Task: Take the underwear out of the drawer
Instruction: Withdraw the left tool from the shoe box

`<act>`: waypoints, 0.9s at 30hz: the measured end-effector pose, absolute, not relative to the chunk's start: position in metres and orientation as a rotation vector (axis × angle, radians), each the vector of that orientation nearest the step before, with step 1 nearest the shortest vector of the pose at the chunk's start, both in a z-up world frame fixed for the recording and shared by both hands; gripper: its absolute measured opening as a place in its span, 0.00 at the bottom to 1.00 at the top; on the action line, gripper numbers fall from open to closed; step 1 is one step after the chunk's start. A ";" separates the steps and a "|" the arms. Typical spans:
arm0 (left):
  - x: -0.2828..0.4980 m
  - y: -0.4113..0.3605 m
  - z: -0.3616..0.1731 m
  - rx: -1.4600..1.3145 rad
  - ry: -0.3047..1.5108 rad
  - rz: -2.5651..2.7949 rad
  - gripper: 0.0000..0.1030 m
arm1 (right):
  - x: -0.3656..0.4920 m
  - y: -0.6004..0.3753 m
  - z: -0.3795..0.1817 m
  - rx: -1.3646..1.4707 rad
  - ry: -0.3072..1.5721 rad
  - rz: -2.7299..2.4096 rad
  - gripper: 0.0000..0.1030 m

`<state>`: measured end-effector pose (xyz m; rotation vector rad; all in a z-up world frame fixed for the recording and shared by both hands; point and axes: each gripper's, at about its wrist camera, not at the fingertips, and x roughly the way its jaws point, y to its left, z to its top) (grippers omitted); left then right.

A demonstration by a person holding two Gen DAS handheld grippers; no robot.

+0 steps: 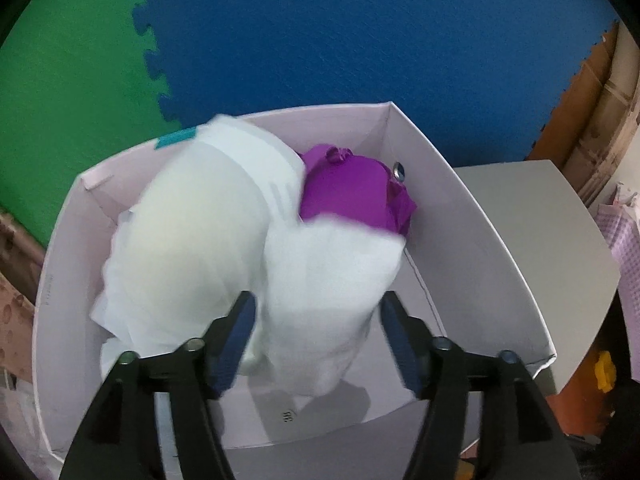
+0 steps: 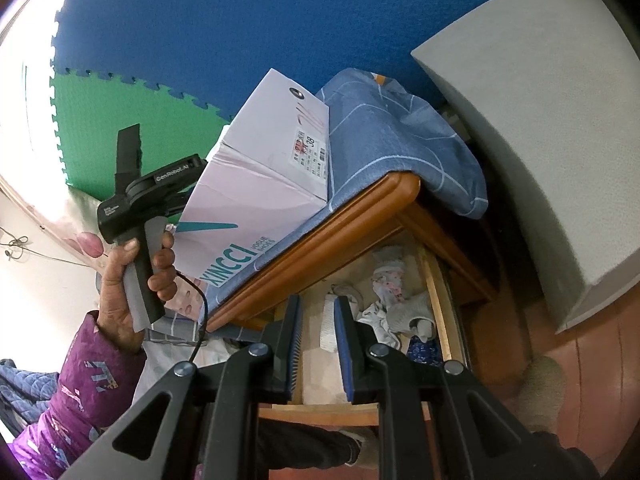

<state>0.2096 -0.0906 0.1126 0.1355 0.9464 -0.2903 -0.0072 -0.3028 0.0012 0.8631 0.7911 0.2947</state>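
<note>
A pale pink shoe box (image 1: 460,200) stands open under my left gripper (image 1: 318,298). In it lie a white garment (image 1: 224,232), blurred, and a purple piece of underwear (image 1: 352,192). The left jaws stand wide apart around the white cloth's near end and do not press on it. In the right wrist view my right gripper (image 2: 317,302) hangs over the open wooden drawer (image 2: 440,300), its jaws a narrow gap apart with nothing between them. Pale crumpled underwear (image 2: 392,292) and a folded white piece (image 2: 330,328) lie in the drawer.
The box (image 2: 260,184) sits on a blue checked cloth (image 2: 392,140) covering the wooden cabinet (image 2: 340,224). A person's hand (image 2: 128,280) holds the left gripper's handle beside the box. A grey block (image 2: 540,120) stands at the right. Blue and green foam mats fill the background.
</note>
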 end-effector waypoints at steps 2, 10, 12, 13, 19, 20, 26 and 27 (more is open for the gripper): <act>0.205 -0.090 0.120 0.159 0.899 -0.264 0.83 | -0.007 -0.303 0.001 0.862 0.794 0.292 0.17; 0.177 -0.074 0.147 0.184 0.778 -0.258 0.85 | -0.006 -0.299 0.000 0.821 0.810 0.282 0.17; 0.161 -0.061 0.153 0.166 0.745 -0.252 0.85 | -0.005 -0.293 0.002 0.773 0.822 0.291 0.17; 0.149 -0.051 0.156 0.143 0.724 -0.256 0.85 | -0.004 -0.289 0.004 0.747 0.826 0.299 0.17; 0.081 0.010 0.155 0.011 0.629 -0.274 0.97 | 0.007 -0.229 0.005 0.430 0.940 0.407 0.17; 0.070 0.020 0.150 0.001 0.617 -0.280 0.99 | 0.010 -0.214 0.003 0.341 0.971 0.422 0.17; 0.037 0.069 0.106 -0.073 0.672 -0.269 0.99 | 0.040 -0.134 -0.039 -0.274 1.129 0.445 0.17; 0.036 0.075 0.099 -0.097 0.686 -0.268 0.99 | 0.044 -0.125 -0.053 -0.363 1.155 0.433 0.17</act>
